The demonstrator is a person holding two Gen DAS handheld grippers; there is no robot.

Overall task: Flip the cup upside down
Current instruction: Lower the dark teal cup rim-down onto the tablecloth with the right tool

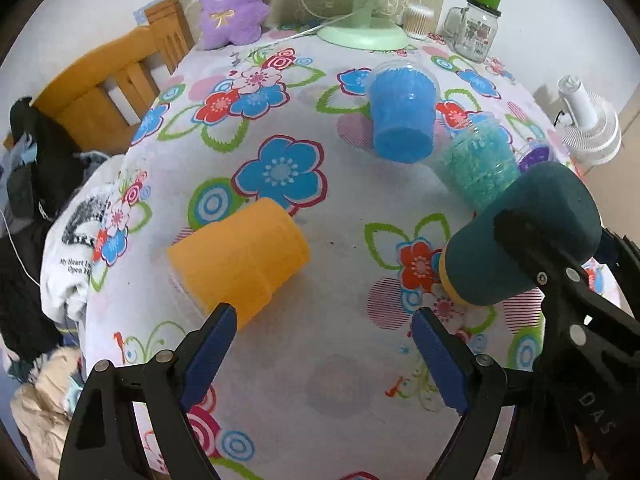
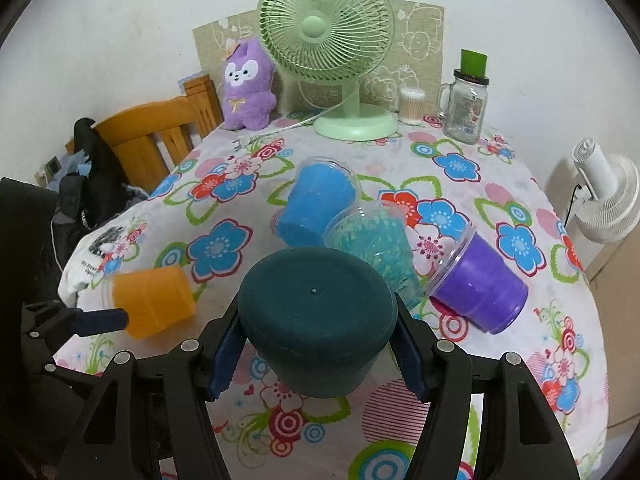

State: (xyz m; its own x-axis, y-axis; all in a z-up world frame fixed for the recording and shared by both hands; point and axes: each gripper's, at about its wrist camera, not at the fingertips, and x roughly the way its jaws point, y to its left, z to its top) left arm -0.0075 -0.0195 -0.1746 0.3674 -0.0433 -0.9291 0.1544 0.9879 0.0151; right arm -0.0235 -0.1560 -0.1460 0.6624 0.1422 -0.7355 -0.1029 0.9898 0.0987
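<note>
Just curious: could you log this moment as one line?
right gripper: shut on dark teal cup, base toward camera | left gripper: open, near orange cup

There are five cups: one dark teal cup, one orange, one blue, one turquoise, one purple. Two fans, one plush toy, one glass jar.

Soft, even indoor light fills both views, with no glare. Beyond the tongs, faint blurred shadows lie on the flowered white tablecloth, one under the lying orange plastic cup. Fisheye curvature bends the edges into black corners. Focus is slightly soft throughout.
</note>
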